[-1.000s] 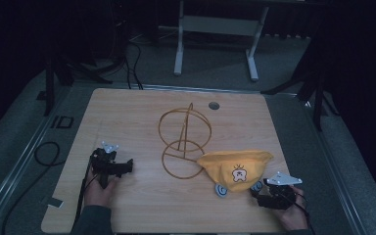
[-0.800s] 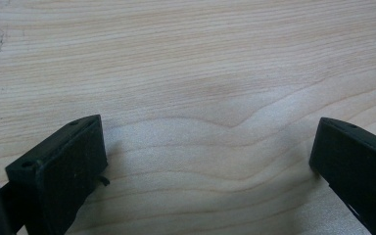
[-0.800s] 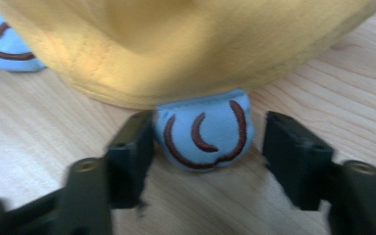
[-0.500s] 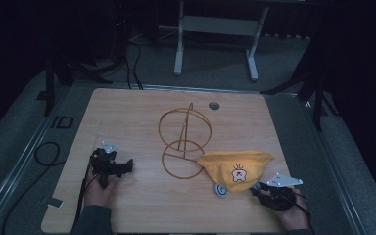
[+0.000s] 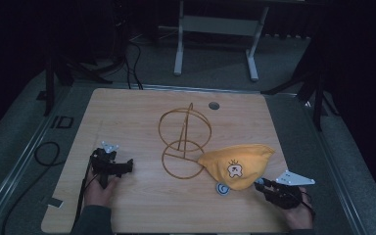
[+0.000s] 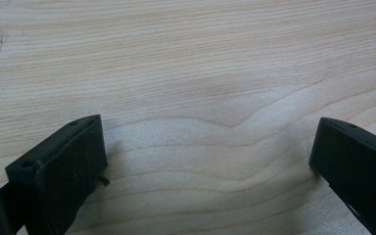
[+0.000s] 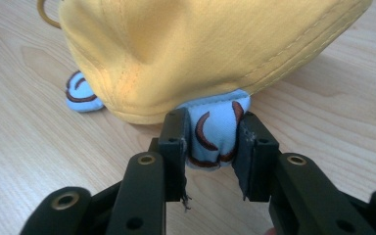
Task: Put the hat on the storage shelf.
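A yellow cap (image 5: pixel 237 164) with a small cartoon badge lies on the wooden table (image 5: pixel 142 112), its left edge against a gold wire stand (image 5: pixel 183 142). Two light-blue ear flaps with brown curls stick out from under it. One flap (image 5: pixel 222 188) lies free. The other flap (image 7: pixel 214 134) sits between the jaws of my right gripper (image 7: pixel 213 129), which have just been closing and now pinch it from both sides. In the high view the right gripper (image 5: pixel 263 184) is at the cap's near right rim. My left gripper (image 5: pixel 127 165) rests at the table's left, open over bare wood (image 6: pixel 208 147).
A grey round plug (image 5: pixel 214 105) is set in the table near its far edge. A white metal frame (image 5: pixel 215 24) stands on the floor beyond. A black cable (image 5: pixel 46 154) loops on the floor at the left. Dark stands flank the table.
The right gripper's jaws have come together on the cap's right blue flap, which showed free a second ago. The left gripper has not moved.
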Demonstrator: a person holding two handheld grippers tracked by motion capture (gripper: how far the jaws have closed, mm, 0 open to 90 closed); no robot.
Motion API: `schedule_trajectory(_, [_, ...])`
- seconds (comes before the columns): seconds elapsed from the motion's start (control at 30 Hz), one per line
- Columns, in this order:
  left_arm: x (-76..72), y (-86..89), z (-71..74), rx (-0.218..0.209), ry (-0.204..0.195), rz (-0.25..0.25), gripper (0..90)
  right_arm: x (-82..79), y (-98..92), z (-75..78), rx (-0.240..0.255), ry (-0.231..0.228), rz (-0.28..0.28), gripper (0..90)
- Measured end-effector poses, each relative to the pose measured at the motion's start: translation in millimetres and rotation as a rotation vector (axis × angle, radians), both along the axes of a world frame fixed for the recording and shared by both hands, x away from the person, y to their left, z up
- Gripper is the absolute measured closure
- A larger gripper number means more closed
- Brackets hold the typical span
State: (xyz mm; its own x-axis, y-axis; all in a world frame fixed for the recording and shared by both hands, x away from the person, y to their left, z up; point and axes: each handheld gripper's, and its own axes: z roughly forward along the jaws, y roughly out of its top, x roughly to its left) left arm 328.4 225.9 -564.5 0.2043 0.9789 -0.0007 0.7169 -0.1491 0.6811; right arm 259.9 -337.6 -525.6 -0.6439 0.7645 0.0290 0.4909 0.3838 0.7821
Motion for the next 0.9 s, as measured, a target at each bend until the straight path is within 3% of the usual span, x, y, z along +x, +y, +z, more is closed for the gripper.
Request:
schedule_trajectory(0.1, [-0.1, 0.3, 0.2, 0.003, 0.003, -0.003, 0.4, -0.6, -0.2, 2.7, 0.007, -0.014, 0.001, 69.5])
schedule_trajectory(0.13, [0.0, 0.0, 0.0, 0.0, 0.0, 0.0, 0.4, -1.7, -0.5, 5.9, 0.023, -0.02, 0.004, 75.5])
schedule_trajectory(0.23, [0.0, 0.1, 0.1, 0.001, 0.001, -0.001, 0.3, -2.4, -1.5, 10.1, 0.042, -0.029, 0.02, 81.1])
schedule_trajectory(0.53, [0.0, 0.0, 0.0, 0.0, 0.0, 0.0, 0.4, -5.4, -0.8, 17.6, 0.048, -0.053, 0.043, 82.6])
schedule_trajectory(0.9, [0.0, 0.0, 0.0, 0.0, 0.0, 0.0, 0.4, -7.6, -5.8, 37.7, 0.123, -0.103, 0.052, 82.5])
